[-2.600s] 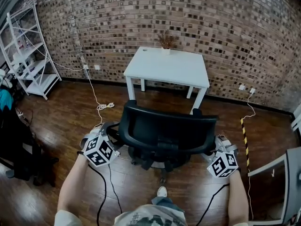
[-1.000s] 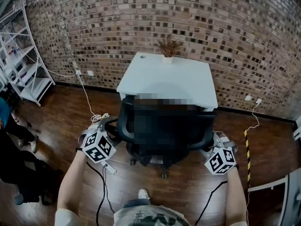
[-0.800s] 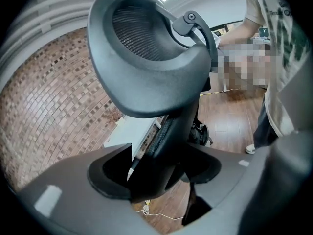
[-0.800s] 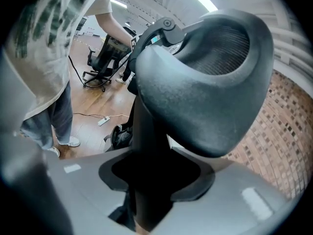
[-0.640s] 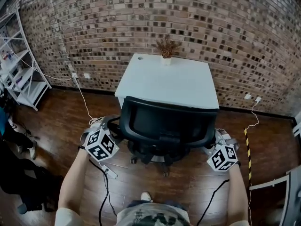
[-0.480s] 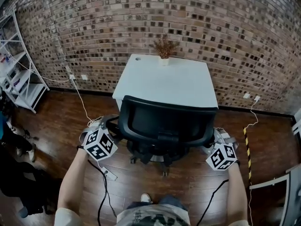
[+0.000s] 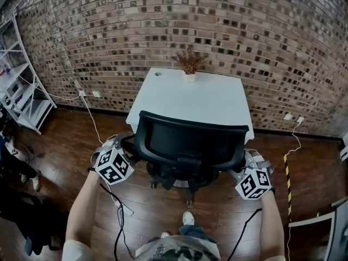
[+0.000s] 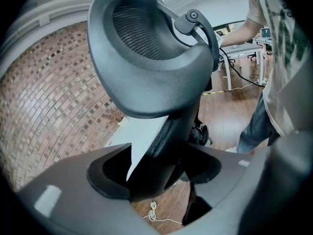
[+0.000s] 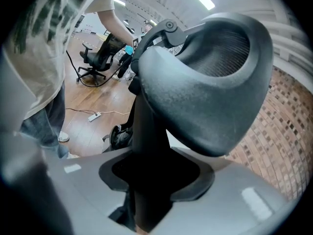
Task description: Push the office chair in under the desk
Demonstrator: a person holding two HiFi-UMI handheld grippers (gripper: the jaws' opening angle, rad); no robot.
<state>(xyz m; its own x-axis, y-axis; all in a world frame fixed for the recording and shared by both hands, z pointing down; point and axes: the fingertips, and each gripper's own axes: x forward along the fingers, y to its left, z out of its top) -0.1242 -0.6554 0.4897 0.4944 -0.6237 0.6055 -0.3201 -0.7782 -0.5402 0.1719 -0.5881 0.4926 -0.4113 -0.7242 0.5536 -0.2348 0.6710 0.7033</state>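
white shelf rack (image 7: 24, 86) far left of office chair (image 7: 190, 140), against brick wall. left gripper (image 7: 124, 148) at chair's left side, jaws clamped on left armrest post (image 8: 168, 141). chair on wood floor, backrest toward person. white desk (image 7: 190, 97) directly beyond chair, its near edge hidden behind backrest. small potted dried plant (image 7: 189, 65) further beyond chair. right gripper (image 7: 246, 165) at chair's right side, jaws clamped on right armrest post (image 9: 146, 131). yellow-black striped strip (image 7: 286, 173) on floor right of chair.

Office chair (image 7: 190, 144) before desk (image 7: 191, 98) — left tool (image 7: 123, 144), right tool (image 7: 248, 160) flanking.
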